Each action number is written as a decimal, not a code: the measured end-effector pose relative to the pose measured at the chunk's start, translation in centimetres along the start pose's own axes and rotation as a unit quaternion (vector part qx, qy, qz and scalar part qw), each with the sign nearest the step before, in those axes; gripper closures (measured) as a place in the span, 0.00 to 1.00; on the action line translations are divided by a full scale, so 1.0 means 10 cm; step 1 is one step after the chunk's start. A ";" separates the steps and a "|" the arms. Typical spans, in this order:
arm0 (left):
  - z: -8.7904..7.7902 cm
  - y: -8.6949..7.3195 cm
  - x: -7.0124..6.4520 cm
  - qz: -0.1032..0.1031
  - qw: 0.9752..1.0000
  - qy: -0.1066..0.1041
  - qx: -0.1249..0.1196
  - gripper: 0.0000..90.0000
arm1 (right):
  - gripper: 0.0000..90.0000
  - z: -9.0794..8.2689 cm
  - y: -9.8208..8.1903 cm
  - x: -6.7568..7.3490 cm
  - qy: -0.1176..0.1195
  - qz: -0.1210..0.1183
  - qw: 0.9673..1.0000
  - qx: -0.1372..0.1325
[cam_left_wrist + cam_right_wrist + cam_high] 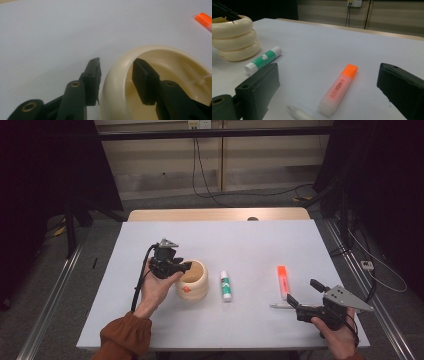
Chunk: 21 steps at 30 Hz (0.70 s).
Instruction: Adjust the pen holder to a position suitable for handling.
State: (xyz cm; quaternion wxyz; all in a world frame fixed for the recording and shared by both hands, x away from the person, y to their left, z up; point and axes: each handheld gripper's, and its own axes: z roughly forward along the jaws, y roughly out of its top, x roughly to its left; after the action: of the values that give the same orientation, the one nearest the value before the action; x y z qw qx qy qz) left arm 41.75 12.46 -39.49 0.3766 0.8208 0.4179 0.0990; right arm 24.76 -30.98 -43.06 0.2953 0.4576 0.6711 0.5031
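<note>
The left hand-held gripper point(181, 267) sits at the near-left rim of the cream ribbed round plastic pot point(194, 283) on the white bench point(150, 320), its jaws parted astride the rim wall, one outside and one inside, and in the left gripper view neither pad presses on it. The right hand-held gripper point(303, 299) rests at the bench's near right with jaws spread wide and nothing between them, close to an orange highlighter pen with a pale barrel point(338, 88) and a clear pen point(299, 113). A white and green glue stick point(226, 285) lies just right of the pot
</note>
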 end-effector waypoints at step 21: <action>-0.14 0.02 -0.04 0.014 0.997 -0.012 -0.070 0.19 | 0.04 0.00 0.00 0.00 0.000 0.000 1.000 0.000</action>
State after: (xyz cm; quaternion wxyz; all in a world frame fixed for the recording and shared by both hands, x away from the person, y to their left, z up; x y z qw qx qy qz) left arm 40.96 12.84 -38.28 0.4364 0.7993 0.3943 0.1235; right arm 24.75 -30.99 -43.05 0.2955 0.4577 0.6708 0.5032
